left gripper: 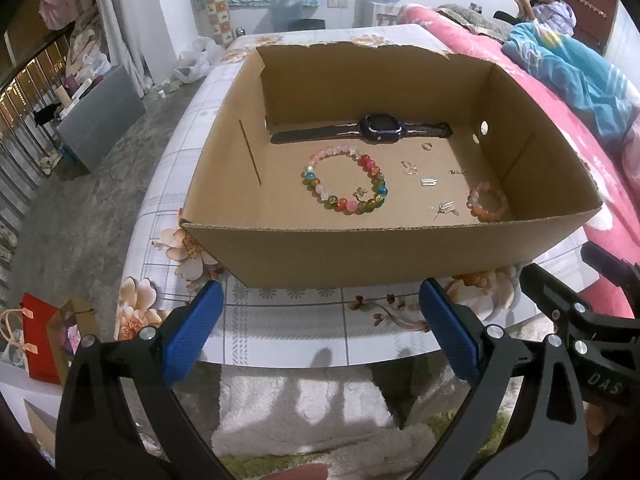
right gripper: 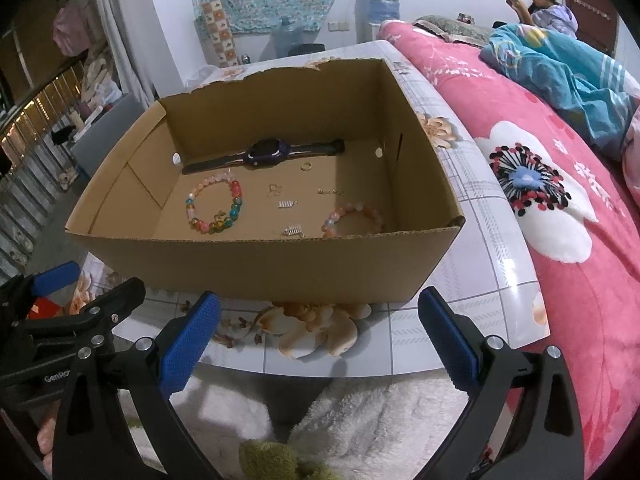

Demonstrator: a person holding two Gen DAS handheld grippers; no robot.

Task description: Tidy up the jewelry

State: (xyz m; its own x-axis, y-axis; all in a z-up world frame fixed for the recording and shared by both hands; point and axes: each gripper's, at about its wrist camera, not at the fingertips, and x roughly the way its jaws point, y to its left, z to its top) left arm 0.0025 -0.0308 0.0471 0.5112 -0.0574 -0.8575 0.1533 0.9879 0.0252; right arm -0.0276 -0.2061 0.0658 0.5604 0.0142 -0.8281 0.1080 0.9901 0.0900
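- The left gripper (left gripper: 320,330) is hovering at the near edge of the table (left gripper: 304,320), its blue-padded fingers (left gripper: 192,332) spread wide and gripping nothing.
- The right gripper (right gripper: 320,336) is hovering beside it, likewise released, its blue pads (right gripper: 188,344) standing well apart with nothing between them.
- Both tools are sitting short of the cardboard box (left gripper: 360,252), not touching it.
- The box is resting open-topped on the floral-patterned table, its far rim torn.
- A dark wristwatch (left gripper: 362,131) is lying flat along the far wall inside the box.
- A multicoloured bead bracelet (left gripper: 346,182) is lying on the box floor nearer the left side, in front of the watch.
- A pink-orange bead bracelet (left gripper: 486,202) is lying toward the near right corner, partly hidden by the front wall in the right wrist view.
- A small ring (right gripper: 306,166) is sitting just in front of the watch.
- Several small metal pieces (left gripper: 428,181) are lying scattered between the two bracelets; their exact kind is too small to tell.
- A pink floral blanket (right gripper: 560,208) is lying on the bed just right of the table.
- A seated person (right gripper: 548,8) is appearing in the far background.
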